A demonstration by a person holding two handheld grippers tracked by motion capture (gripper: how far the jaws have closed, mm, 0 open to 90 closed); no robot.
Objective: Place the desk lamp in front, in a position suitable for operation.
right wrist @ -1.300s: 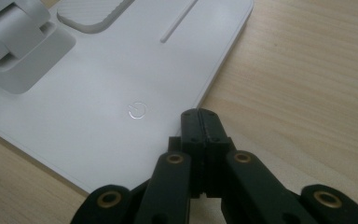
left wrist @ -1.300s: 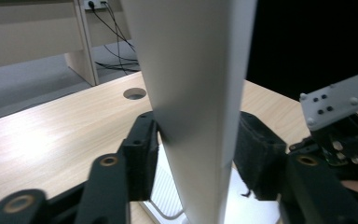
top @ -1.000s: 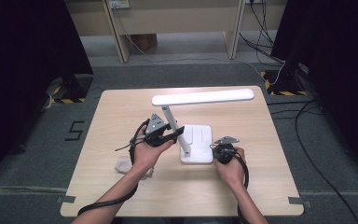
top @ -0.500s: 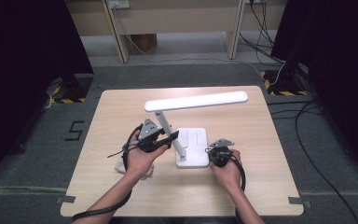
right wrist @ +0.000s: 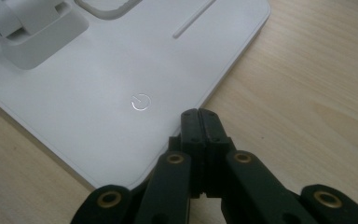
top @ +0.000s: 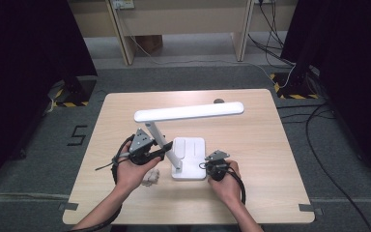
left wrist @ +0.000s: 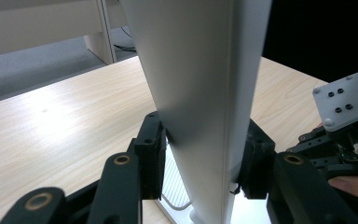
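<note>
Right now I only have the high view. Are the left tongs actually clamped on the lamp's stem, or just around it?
Observer: Clamped. In the left gripper view, the left tongs press both pads against the white stem, one on each side.
Operator: And the right tongs, open or shut?
Observer: Shut. In the right gripper view, the right tongs have their tips together with no gap and nothing between them.
Operator: Where are they pointing?
Observer: At the base, over its near edge. The tips are just short of the power symbol printed on it. I cannot tell whether they touch the base.
</note>
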